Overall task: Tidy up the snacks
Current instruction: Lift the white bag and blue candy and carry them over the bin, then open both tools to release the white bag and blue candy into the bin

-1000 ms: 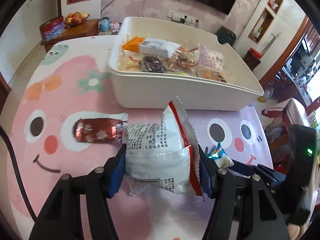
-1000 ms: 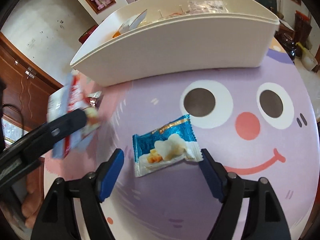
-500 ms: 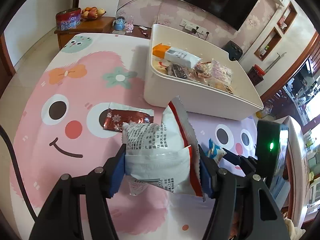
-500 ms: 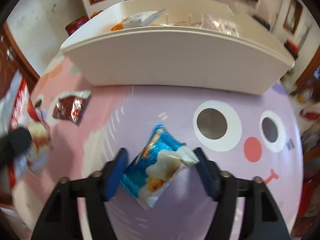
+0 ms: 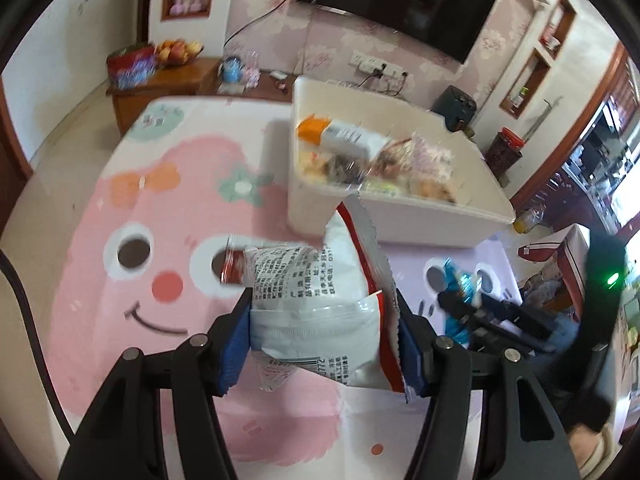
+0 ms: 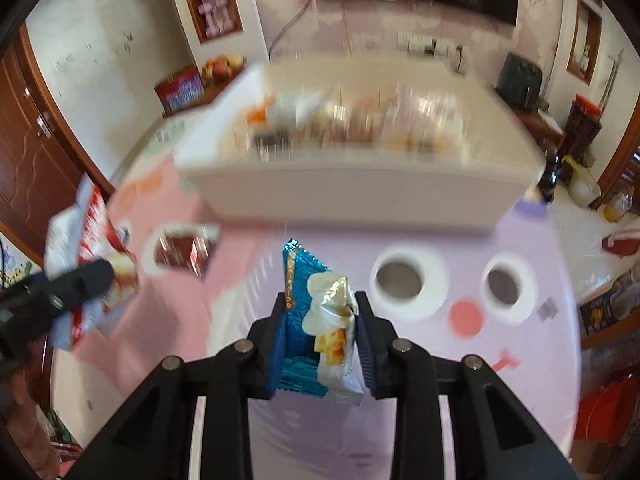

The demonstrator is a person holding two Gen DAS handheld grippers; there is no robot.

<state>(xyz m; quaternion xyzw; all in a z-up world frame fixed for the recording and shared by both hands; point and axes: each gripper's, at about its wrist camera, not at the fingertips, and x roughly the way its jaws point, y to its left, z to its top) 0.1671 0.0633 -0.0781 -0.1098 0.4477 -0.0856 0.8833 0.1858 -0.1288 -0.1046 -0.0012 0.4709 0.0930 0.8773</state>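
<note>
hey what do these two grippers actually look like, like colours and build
The left gripper and the right gripper match: matte black angular linkage arms with round silver pivot bolts, and blue pads lining the fingers. A black cable runs beside the left one; a green light glows on the right's body.

Bright daylit room, heavy motion blur, fisheye bending and dark corners.

White-and-red snack bag point(image 5: 316, 300), blue-and-white snack packet point(image 6: 320, 332), cream bin point(image 6: 360, 196) — pink-and-lilac cartoon-face tablecloth point(image 5: 120, 208).
</note>
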